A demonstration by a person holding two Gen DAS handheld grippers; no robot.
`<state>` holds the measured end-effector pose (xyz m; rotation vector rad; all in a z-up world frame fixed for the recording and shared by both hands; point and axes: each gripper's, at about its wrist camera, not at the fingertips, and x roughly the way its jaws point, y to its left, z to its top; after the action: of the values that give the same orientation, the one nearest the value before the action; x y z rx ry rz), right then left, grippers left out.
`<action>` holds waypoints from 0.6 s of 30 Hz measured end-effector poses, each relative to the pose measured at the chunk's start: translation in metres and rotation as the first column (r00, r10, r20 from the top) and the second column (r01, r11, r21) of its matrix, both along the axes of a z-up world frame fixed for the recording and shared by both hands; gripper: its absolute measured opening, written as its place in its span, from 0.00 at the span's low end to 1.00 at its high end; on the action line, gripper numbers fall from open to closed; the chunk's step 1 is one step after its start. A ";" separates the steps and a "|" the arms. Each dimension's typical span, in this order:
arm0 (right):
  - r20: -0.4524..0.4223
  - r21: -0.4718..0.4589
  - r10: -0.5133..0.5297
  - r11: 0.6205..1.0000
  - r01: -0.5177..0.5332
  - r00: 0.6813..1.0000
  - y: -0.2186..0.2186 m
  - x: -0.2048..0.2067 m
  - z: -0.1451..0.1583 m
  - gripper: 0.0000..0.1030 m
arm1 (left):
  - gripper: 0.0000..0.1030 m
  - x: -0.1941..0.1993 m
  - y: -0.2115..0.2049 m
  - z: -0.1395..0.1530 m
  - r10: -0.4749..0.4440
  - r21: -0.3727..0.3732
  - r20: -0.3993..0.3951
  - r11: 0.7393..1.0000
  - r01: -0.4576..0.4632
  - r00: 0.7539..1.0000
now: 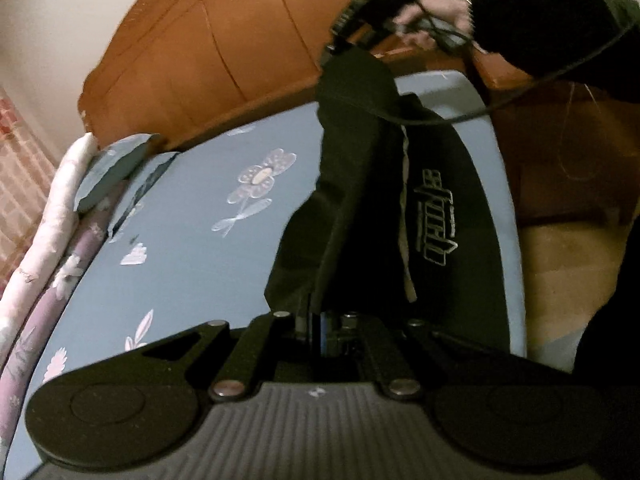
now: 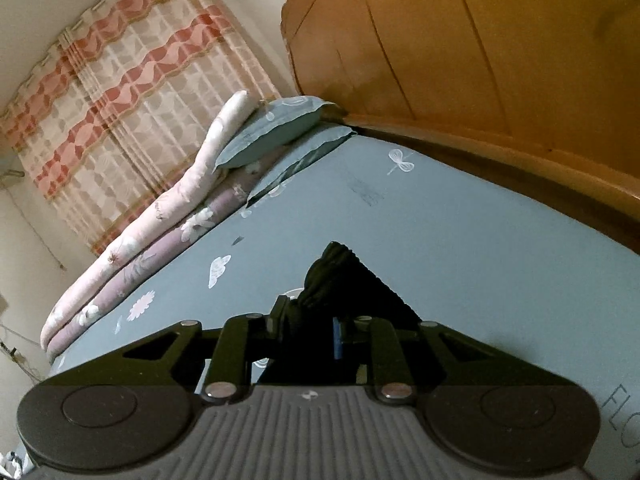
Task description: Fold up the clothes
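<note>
While the left wrist view looks down the bed (image 1: 192, 240), the left tongs (image 1: 316, 320) sit pinched tight on an edge of the black garment (image 1: 360, 208), cloth running straight up out of the narrow gap between the jaws. Garment hangs stretched between both tools: far end held by the right tongs (image 1: 336, 40) near the top of frame, gripped by a hand (image 1: 436, 16) in a black sleeve (image 1: 540, 24). A cable (image 1: 520, 96) trails from that tool across the cloth. Lower part of the garment lies on the blue flowered sheet, white outlined logo (image 1: 436, 220) facing up, near the bed's right edge. Wooden headboard (image 1: 208, 60) behind; pillow (image 1: 112, 168) and a rolled pink quilt (image 1: 52, 208) at the left.

Right wrist view: right tongs (image 2: 308, 328) closed narrow on a bunched, ribbed fold of the same black garment (image 2: 336, 272), cloth filling the gap and poking forward past the fingertips. Rest of the garment is hidden under the tool. Blue sheet (image 2: 440, 240) beyond, pillows (image 2: 276, 128) and quilt (image 2: 172, 200) along the far side, headboard (image 2: 480, 60) at right, red-striped curtain (image 2: 120, 100) at left.
</note>
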<state>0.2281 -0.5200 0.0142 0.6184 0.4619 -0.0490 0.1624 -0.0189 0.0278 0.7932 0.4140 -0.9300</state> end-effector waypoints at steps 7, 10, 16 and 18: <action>-0.091 0.023 -0.030 0.999 0.032 0.995 -0.016 -0.042 -0.046 0.23 | 0.01 -0.025 -0.013 -0.027 -0.078 0.084 -0.053 0.993 0.082 0.996; -0.164 0.038 -0.051 0.998 0.058 0.985 -0.023 -0.047 -0.076 0.23 | 0.01 -0.037 -0.025 -0.050 -0.122 0.142 -0.079 0.981 0.132 0.989; -0.176 0.079 -0.065 0.994 0.080 0.982 -0.030 -0.051 -0.097 0.23 | 0.01 -0.056 -0.044 -0.082 -0.215 0.248 -0.081 0.941 0.229 0.973; -0.161 0.064 -0.063 0.995 0.074 0.985 -0.027 -0.056 -0.088 0.23 | 0.01 -0.061 -0.044 -0.082 -0.217 0.247 -0.084 0.941 0.231 0.973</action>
<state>0.1725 -0.5471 -0.0735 0.7024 0.5982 -0.1492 0.1010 -0.0627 -0.0543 1.0679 0.5059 -1.1276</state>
